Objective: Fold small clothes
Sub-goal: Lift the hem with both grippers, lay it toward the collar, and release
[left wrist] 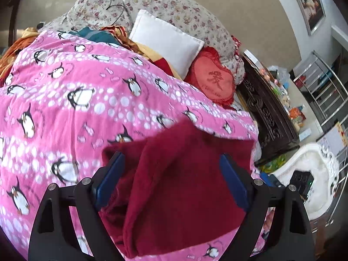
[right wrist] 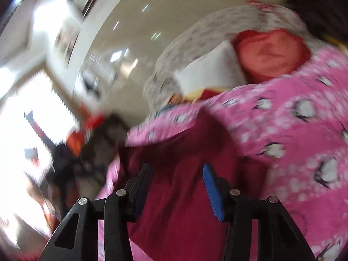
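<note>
A bed (left wrist: 152,113) fills most of the left wrist view. On it lies a pink blanket (left wrist: 65,100) with penguins and white dots. At 12 o'clock sits a big flowery quilt (left wrist: 178,15), bunched up at the head of the bed. Just below it leans a white pillow (left wrist: 167,41). Beside the pillow, toward 2 o'clock, lies a red heart cushion (left wrist: 214,80) with a frilly edge. At 3 o'clock stands a dark carved wooden bed end (left wrist: 267,117). Past it the floor holds many small, colourful things, too small to name. A framed picture (left wrist: 308,4) hangs on the wall at 1 o'clock. A shiny metal rack (left wrist: 326,91) stands at 3 o'clock, and a white fluffy seat (left wrist: 313,174) is at 4 o'clock.

The dark red garment (left wrist: 184,184) lies on the pink blanket at 6 o'clock, folded over itself. The left gripper (left wrist: 171,178) is spread wide above it, with the cloth between the blue pads but not pinched.

The right wrist view is very blurry. The right gripper (right wrist: 176,187) is partly spread over the same red cloth, and its pads do not press it.
</note>
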A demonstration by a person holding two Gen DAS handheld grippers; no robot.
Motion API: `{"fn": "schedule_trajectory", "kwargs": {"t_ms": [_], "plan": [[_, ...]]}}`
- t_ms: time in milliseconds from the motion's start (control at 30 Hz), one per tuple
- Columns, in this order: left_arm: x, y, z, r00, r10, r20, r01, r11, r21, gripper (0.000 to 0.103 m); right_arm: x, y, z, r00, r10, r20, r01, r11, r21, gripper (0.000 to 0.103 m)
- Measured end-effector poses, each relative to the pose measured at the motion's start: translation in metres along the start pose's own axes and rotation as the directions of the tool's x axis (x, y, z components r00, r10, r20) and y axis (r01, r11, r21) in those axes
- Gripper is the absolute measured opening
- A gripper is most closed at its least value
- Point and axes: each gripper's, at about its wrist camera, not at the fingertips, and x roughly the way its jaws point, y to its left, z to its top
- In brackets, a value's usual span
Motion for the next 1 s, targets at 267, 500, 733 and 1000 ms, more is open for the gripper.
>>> {"fn": "schedule_trajectory", "kwargs": {"t_ms": [267,500,733,1000], "plan": [[0.065,-0.012,-0.035,0.972,0.231,-0.051,-0.222,0.965,0.137,0.088,0.084,-0.016,0.01,0.959,-0.276,-0.066,0.274,0.961,-0.036,0.048],[0.088,0.051,-0.012,0.98,0.169,-0.108,-0.182,0.975,-0.129,0.087,0.085,-0.063,0.013,0.96,-0.266,-0.091,0.277,0.951,0.137,0.048],[0.046,0.028,-0.029,0.973,0.231,-0.008,-0.231,0.973,-0.02,0.087,0.028,-0.021,-0.014,0.971,-0.218,-0.098,0.223,0.974,0.044,0.049],[0.074,0.018,-0.021,0.91,0.412,0.036,-0.413,0.911,-0.006,0.087,0.023,0.008,-0.047,0.957,-0.272,-0.102,0.263,0.961,-0.088,0.049]]}}
